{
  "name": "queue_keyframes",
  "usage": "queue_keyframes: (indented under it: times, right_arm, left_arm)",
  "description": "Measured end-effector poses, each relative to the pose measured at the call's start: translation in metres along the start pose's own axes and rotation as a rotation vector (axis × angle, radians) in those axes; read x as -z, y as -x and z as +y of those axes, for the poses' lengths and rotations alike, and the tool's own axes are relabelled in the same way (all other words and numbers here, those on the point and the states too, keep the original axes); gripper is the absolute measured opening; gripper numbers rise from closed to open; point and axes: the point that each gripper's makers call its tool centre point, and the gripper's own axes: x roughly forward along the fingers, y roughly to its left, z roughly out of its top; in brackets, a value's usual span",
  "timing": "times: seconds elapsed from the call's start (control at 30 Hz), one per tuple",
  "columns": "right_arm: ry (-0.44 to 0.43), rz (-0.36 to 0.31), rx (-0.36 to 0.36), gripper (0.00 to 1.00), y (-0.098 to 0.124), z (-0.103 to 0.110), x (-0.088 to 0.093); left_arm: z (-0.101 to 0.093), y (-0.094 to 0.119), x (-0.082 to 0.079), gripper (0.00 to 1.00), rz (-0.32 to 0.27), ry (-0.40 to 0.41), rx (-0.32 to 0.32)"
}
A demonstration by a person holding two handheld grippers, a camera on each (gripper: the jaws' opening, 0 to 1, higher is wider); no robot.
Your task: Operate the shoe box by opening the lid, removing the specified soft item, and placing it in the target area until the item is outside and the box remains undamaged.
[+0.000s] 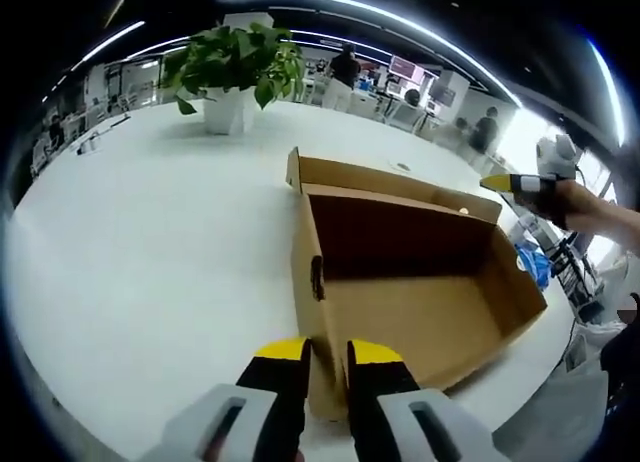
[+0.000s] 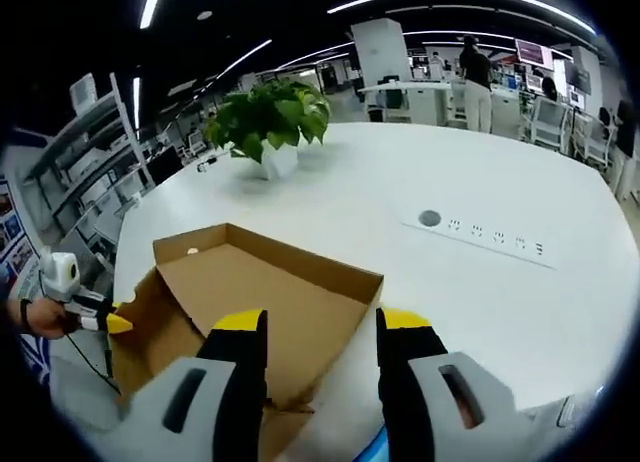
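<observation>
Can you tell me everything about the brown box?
The shoe box is plain brown cardboard, open, lying on the white table. Its lid is folded back, inside facing up. The inside looks bare where visible. One side wall has a small hole. The left gripper straddles a near corner wall; the right gripper frames the lid.
</observation>
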Motion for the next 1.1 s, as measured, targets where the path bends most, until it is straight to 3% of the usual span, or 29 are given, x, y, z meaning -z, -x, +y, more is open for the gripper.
queue_keyframes:
  times: [0.27, 0.37, 0.5, 0.63, 0.77, 0.97, 1.1]
  right_arm:
    - [-0.026, 0.066, 0.038, 0.4, -0.038, -0.026, 0.003]
    - [-0.042, 0.08, 0.05, 0.39, -0.042, -0.025, 0.006]
    - [-0.044, 0.13, 0.074, 0.35, -0.055, -0.038, 0.018]
    - [-0.085, 0.141, 0.091, 0.3, -0.058, -0.043, 0.022]
    - [-0.227, 0.149, 0.125, 0.13, -0.059, -0.049, 0.026]
    - [-0.176, 0.194, 0.169, 0.05, -0.056, -0.045, 0.03]
    - [-0.188, 0.204, 0.184, 0.04, -0.055, -0.044, 0.03]
  left_arm:
    - [0.004, -0.003, 0.0, 0.14, -0.002, 0.005, 0.0]
    - [0.005, -0.005, 0.0, 0.14, -0.002, 0.004, -0.002]
    - [0.005, -0.005, 0.0, 0.14, 0.0, 0.0, -0.004]
    - [0.004, -0.004, 0.0, 0.14, 0.002, -0.003, -0.006]
    - [0.007, -0.007, 0.001, 0.14, 0.006, 0.001, -0.003]
    - [0.012, -0.012, 0.003, 0.14, 0.011, -0.006, -0.004]
    - [0.013, -0.014, 0.003, 0.14, 0.014, -0.013, -0.005]
